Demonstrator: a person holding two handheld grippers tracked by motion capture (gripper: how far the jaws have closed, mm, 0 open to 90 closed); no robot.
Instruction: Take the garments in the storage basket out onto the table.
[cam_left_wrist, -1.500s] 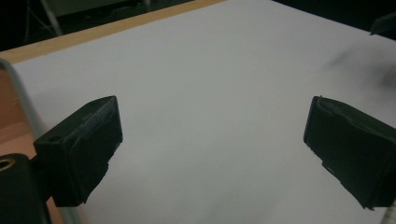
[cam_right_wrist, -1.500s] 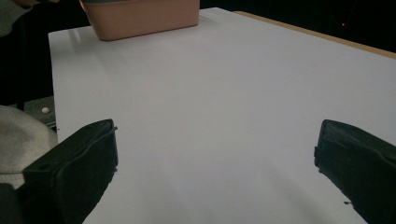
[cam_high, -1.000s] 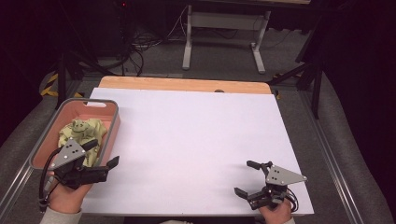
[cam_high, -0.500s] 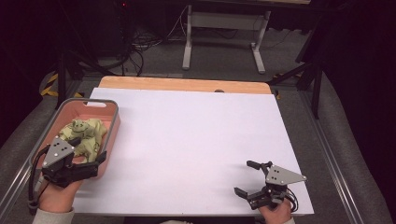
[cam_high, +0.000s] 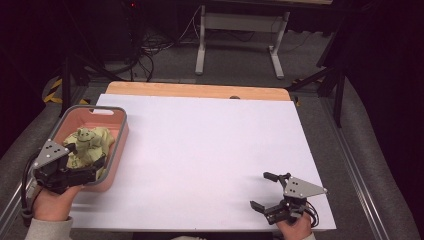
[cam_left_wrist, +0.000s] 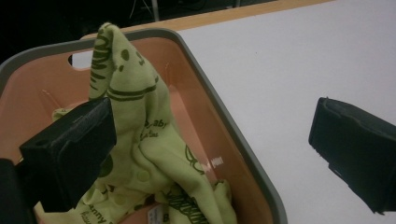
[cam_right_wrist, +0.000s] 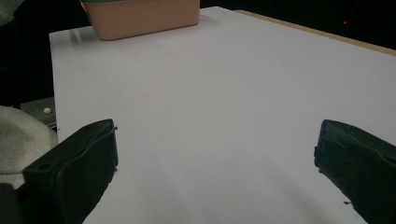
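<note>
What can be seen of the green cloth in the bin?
The cloth is light green, soft fabric with dark green print and lettering. It lies crumpled in the pink bin, one part standing up in a peak. A snap button and a label show. The open left gripper straddles the bin's rim, one jaw beside the cloth.

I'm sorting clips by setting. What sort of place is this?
Probably a lab or recording workspace: a white-topped table with dark curtains around it, loose cables on the floor, and a pink bin of green cloth set up for handling.
</note>
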